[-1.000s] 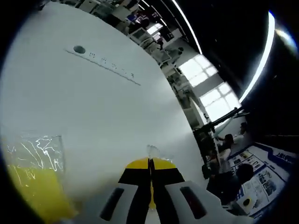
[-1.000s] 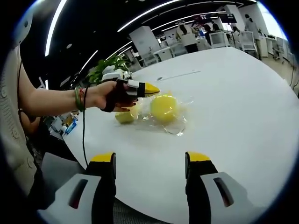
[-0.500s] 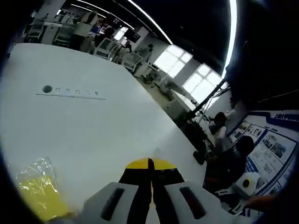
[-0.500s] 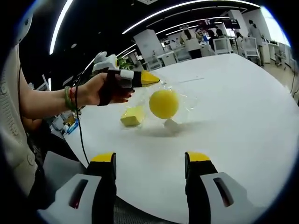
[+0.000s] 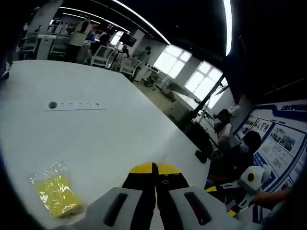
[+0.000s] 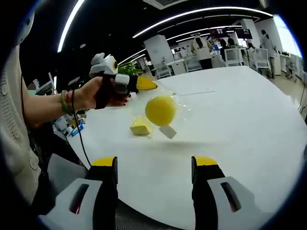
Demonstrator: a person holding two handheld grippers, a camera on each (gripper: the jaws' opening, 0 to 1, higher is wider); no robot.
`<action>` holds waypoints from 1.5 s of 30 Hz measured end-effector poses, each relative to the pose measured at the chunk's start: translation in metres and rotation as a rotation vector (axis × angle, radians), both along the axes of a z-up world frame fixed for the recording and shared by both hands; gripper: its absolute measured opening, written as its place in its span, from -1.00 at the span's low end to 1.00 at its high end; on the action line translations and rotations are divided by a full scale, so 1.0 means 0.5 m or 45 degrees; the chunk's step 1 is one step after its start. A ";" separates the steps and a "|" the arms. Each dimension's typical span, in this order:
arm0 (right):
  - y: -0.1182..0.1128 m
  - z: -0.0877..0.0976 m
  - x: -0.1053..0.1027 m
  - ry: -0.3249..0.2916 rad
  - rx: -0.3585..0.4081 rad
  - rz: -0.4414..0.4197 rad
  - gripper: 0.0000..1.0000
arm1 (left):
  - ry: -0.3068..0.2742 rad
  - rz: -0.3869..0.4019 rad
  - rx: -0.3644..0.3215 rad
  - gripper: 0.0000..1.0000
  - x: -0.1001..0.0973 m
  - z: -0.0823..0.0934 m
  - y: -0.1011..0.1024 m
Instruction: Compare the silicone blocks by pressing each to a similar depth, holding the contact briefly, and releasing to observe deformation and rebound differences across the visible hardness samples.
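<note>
- Right gripper view has the yellow ball hanging in the air inside a clear bag, well above the table. A small pale block dangles just under it in the same wrap.
- That bag hangs from the left gripper, whose yellow tips are pinched on the film's upper edge. I judge the lift is meant to bring the sample clear of the table, or to shake it out of the wrap, before any pressing.
- A second sample, a yellow block, sits on the table below and just left of the ball. In the left gripper view a bagged yellow block lies flat on the table at lower left; I take it for the same one, though that is a guess.
- Left gripper view shows its own tips closed together with only a thin seam between them and a wisp of film at the tip. The ball itself hangs out of that picture.
- The person's left hand holds that gripper raised at about chest height, forearm reaching out level over the table edge, tips pointing across toward the ball.
- The right gripper is wide open and holds nothing. It is low at the near table edge, aimed at the hanging bag and well apart from it.
- No pressing has begun.
</note>
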State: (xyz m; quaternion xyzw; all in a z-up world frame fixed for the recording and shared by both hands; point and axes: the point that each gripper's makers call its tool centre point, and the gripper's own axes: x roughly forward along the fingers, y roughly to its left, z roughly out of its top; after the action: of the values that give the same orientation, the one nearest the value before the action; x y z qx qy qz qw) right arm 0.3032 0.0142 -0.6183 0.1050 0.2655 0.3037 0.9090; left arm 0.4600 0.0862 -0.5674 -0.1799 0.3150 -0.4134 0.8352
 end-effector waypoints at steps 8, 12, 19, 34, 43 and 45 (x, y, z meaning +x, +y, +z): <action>0.026 0.040 -0.004 -0.056 -0.020 0.051 0.20 | -0.049 0.033 -0.023 -1.00 -0.022 0.056 0.048; 0.045 0.061 -0.005 -0.086 -0.045 0.104 0.24 | -0.088 0.048 -0.031 -1.00 -0.035 0.087 0.077; 0.072 0.074 -0.010 -0.109 -0.085 0.184 0.25 | -0.093 0.106 -0.084 -1.00 -0.061 0.130 0.125; 0.127 0.127 0.006 -0.170 -0.152 0.374 0.29 | -0.143 0.145 -0.106 -1.00 -0.095 0.172 0.191; 0.138 0.141 0.030 -0.191 -0.241 0.498 0.33 | -0.141 0.166 -0.128 -1.00 -0.095 0.175 0.204; 0.140 0.146 0.037 -0.203 -0.262 0.525 0.33 | -0.141 0.167 -0.134 -1.00 -0.094 0.177 0.206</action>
State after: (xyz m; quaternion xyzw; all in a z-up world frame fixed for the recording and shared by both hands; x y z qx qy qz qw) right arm 0.3218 0.0844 -0.5454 -0.0689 0.2383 0.4613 0.8518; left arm 0.4131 0.1892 -0.4790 -0.2206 0.2340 -0.3831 0.8659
